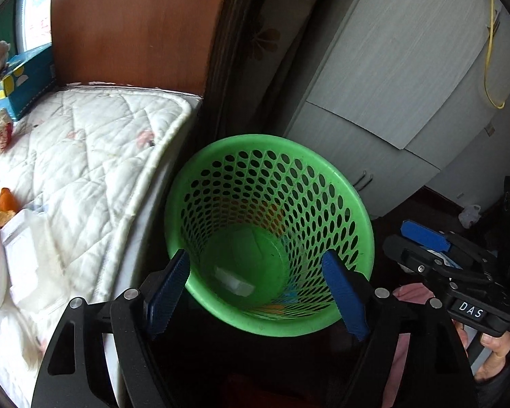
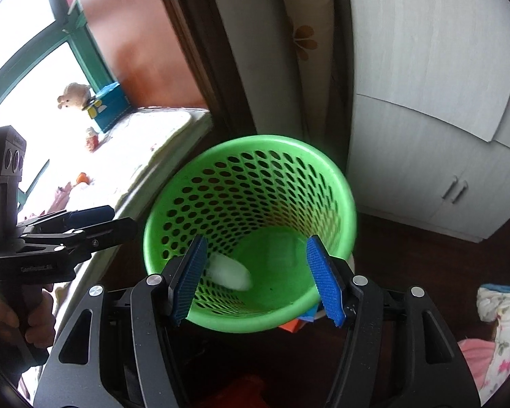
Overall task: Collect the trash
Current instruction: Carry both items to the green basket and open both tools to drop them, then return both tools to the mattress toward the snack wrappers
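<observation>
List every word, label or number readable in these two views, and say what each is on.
"DAS": white letters on a small black plate on the right gripper body, seen in the left wrist view.
Embossed lettering on the left gripper body in the right wrist view: too faint and blurred to read.
Print on the blue box on the mattress: pattern only, nothing legible.

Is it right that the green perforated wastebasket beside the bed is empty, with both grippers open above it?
Not quite: the green perforated wastebasket is not empty. A white piece of trash lies at its bottom, as the right wrist view shows most clearly. The rest holds: it stands beside the bed, and the left gripper and right gripper are both open above it.
</observation>
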The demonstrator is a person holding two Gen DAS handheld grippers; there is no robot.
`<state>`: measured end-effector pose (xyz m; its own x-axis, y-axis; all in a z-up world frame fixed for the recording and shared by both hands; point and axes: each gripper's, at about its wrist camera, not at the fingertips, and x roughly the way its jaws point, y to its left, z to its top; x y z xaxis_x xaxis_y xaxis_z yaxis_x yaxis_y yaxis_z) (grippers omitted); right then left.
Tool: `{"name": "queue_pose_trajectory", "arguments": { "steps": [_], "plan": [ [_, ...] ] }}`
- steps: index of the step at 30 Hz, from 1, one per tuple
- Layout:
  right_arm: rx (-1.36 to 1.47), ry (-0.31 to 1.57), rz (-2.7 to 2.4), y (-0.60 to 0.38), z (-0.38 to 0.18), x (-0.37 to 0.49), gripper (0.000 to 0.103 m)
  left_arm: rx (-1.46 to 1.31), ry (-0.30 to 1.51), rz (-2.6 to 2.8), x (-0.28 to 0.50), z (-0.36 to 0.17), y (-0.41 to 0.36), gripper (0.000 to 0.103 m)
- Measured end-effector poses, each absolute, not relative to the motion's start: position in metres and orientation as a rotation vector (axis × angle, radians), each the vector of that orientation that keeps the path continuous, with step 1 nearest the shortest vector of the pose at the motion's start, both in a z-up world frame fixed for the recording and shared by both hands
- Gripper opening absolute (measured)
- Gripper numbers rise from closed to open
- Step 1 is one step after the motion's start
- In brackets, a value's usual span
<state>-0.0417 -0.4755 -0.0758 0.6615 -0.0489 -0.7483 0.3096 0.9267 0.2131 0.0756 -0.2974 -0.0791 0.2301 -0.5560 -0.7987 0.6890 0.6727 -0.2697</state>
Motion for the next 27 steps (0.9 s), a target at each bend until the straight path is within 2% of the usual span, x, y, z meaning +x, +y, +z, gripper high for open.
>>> {"name": "queue_pose_trajectory", "arguments": {
  "steps": [13, 27],
  "plan": [
    [0.28, 0.836, -0.053, -0.411, -0.063, -0.006, 0.066, 0.08, 0.955, -0.653, 0.088, -0.05, -0.193, 0.077],
    [0.197, 0.838, 0.137, -0.33, -0.045, 0.041, 0.073, -0.068, 0.885, -0.319, 0.12, -0.034, -0.042, 0.077]
  ]
}}
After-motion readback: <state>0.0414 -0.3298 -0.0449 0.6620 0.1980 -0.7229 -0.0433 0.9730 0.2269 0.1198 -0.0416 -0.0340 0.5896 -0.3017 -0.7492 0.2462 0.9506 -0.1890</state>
